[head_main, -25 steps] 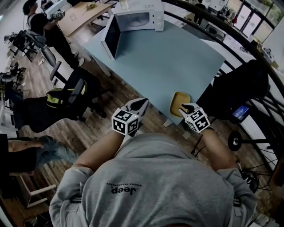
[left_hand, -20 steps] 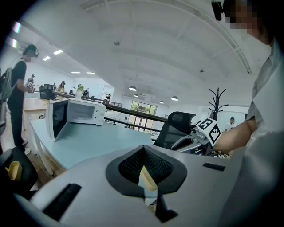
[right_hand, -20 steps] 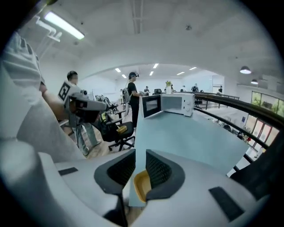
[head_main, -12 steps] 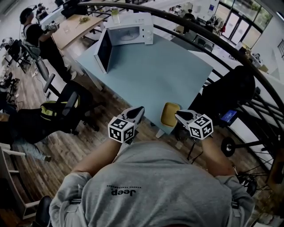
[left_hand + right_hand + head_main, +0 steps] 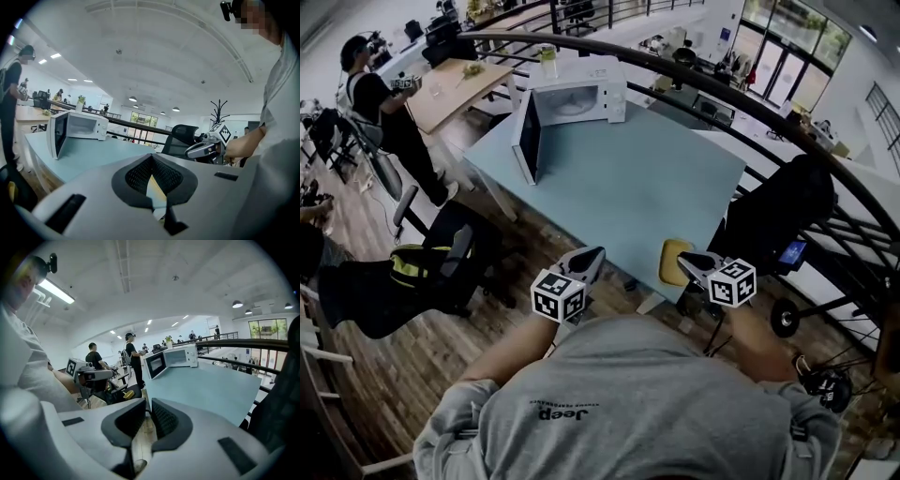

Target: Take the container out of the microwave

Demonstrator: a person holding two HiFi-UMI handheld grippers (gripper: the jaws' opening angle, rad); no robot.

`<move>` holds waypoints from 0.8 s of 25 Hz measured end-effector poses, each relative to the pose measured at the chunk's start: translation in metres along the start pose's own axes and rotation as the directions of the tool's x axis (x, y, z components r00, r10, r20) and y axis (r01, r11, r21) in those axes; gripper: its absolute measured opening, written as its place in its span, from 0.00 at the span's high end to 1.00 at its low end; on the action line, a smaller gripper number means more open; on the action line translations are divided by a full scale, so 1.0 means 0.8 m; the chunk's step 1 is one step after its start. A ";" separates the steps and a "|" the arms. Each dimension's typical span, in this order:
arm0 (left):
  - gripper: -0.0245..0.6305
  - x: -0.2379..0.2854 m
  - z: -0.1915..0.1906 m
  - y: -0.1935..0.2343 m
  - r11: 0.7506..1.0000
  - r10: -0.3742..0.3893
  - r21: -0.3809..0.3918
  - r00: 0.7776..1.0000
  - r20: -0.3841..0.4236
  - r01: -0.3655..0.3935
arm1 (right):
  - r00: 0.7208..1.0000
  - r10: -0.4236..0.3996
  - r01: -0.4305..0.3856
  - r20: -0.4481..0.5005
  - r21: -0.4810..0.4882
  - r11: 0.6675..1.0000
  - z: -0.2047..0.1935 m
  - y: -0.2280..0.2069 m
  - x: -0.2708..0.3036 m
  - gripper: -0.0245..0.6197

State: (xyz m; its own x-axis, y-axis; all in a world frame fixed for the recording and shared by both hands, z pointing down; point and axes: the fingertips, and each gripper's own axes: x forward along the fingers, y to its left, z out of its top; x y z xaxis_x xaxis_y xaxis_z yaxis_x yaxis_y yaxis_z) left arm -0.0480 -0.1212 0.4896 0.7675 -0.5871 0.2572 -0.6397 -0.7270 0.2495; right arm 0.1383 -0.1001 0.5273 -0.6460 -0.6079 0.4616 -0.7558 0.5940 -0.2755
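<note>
In the head view I am holding the left gripper [image 5: 592, 253] and right gripper [image 5: 682, 257] at the near edge of the table [image 5: 656, 187]. The open microwave [image 5: 581, 90] is sitting far across, upper centre, its container too small to make out. In the left gripper view it is lying upper left of my closed, empty jaws. In the right gripper view it is lying just above centre, jaws likewise closed.

- The microwave [image 5: 581, 94] has slid down my head view from the 12 o'clock edge, and more floor and desks now show behind it.
- The table [image 5: 628, 187] has drifted the same way; its far edge is now in full sight.
- My left gripper [image 5: 589, 255] sits lower than before, towards 6 o'clock.
- My right gripper [image 5: 682, 260] has dropped and moved out towards 4 o'clock, its nose swung from 11 round to about 9 o'clock.
- The standing person [image 5: 380, 103] at 10 o'clock has come fully into view.
</note>
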 end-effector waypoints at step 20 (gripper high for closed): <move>0.95 -0.030 0.017 0.057 0.999 0.023 0.032 0.999 0.037 -0.025 | 0.997 -0.038 0.039 0.064 -0.023 0.999 0.048 0.017 0.024 0.91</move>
State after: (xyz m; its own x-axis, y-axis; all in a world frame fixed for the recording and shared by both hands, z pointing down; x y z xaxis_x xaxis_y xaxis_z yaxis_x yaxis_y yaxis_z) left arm -0.0953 -0.1453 0.4819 0.7533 -0.6168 0.2281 -0.6568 -0.7232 0.2135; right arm 0.1116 -0.1235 0.5001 -0.6225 -0.6622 0.4170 -0.7780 0.5815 -0.2379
